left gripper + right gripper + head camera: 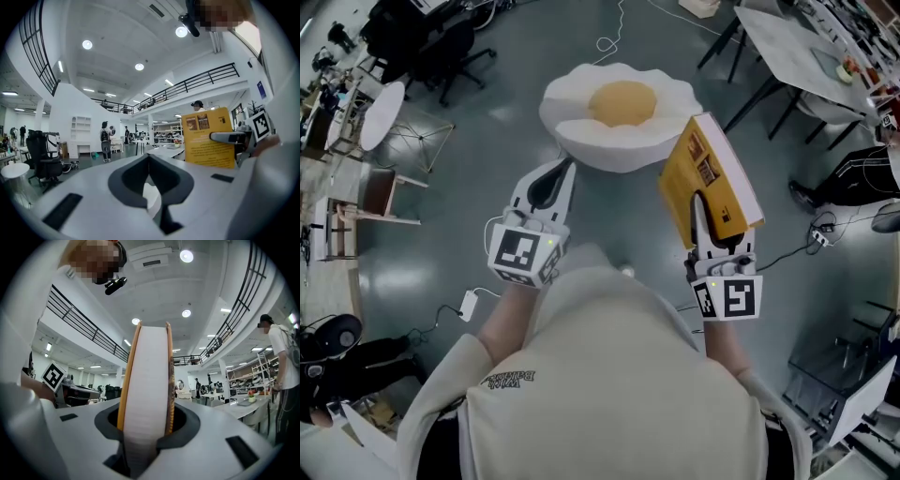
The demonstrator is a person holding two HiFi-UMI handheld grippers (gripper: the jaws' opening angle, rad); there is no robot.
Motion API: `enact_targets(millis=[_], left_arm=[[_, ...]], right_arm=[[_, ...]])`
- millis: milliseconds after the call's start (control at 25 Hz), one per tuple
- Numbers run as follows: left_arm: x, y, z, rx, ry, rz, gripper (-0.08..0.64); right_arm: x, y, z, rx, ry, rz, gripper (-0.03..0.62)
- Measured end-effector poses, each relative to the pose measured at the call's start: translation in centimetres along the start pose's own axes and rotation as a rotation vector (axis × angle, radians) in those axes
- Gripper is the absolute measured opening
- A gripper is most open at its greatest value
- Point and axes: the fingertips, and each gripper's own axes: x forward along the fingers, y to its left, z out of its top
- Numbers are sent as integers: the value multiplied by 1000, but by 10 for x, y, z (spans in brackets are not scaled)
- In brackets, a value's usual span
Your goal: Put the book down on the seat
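The right claw (697, 202) grips the book (717, 173) upright; the seat (609, 148) lies just ahead-left of it. Best to lay the book flat over its middle before releasing. The left claw (564, 172) is closed, empty.

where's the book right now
Head view, right side: the book stands upright, clamped in the right gripper, beside the right edge of the egg-shaped seat and not yet on it.

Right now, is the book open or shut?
Shut: the book shows both covers tight against its page block, clamped in the right gripper.
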Motion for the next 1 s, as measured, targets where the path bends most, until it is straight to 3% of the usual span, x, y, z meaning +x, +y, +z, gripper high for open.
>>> enact_targets(millis=[320, 680, 1000], left_arm=[[8, -8, -9, -19, 19, 10, 11], [54, -16, -20, -57, -11, -37, 11], [96, 24, -38, -90, 18, -52, 11]], right_arm=[[-3, -18, -6, -8, 7, -4, 150], [21, -28, -22, -37, 29, 18, 149], [72, -44, -40, -22, 70, -9, 150]])
